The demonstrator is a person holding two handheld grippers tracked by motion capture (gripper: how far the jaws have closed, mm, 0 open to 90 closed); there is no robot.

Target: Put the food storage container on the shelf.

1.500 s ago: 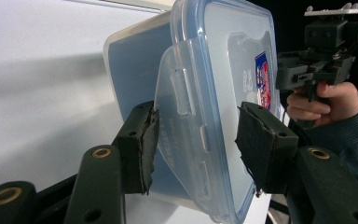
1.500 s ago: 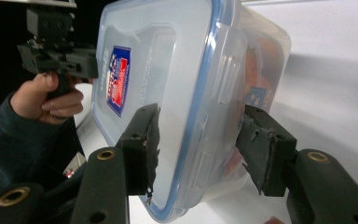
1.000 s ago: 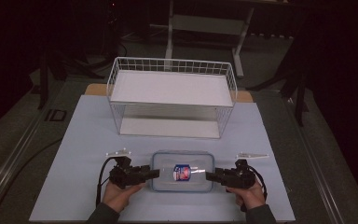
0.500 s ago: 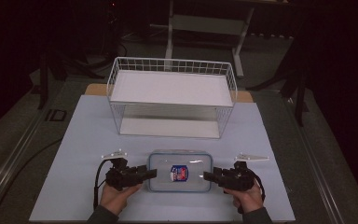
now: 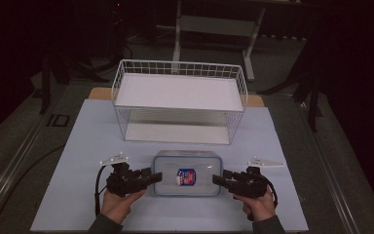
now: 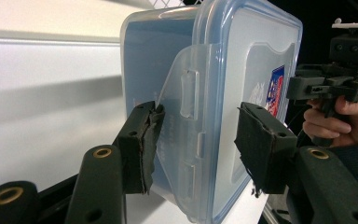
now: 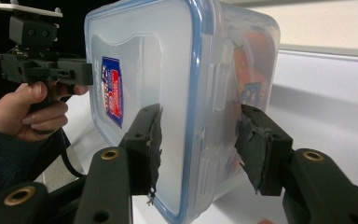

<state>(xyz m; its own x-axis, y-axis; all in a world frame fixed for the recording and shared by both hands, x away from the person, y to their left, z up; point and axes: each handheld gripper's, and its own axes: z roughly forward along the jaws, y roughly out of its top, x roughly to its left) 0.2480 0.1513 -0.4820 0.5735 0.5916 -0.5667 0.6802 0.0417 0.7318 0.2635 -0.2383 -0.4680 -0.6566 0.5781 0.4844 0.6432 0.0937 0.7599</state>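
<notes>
A clear box [image 5: 187,173] with a blue-edged lid lay flat on the pale mat [image 5: 78,146], near its front edge, just in front of a white wire basket [image 5: 180,100]. A red and blue label [image 5: 186,177] sat on the middle of the lid. The left gripper [image 5: 155,177] met the box at its left end and the right gripper [image 5: 217,179] at its right end, each held in a hand [image 5: 118,204]. In the left gripper view the jaws stood spread on either side of the box's end latch [image 6: 189,135]; the left pad [image 6: 147,140] touched or nearly touched the latch flap, while the other pad [image 6: 256,140] stood a little off the lid. In the right gripper view the jaws were likewise spread astride the box's [image 7: 182,93] other end, one pad [image 7: 151,140] against the lid face, the other [image 7: 256,149] close to the side wall; whether it touched could not be told. Neither claw was pinching the box. Something orange showed dimly through the wall
</notes>
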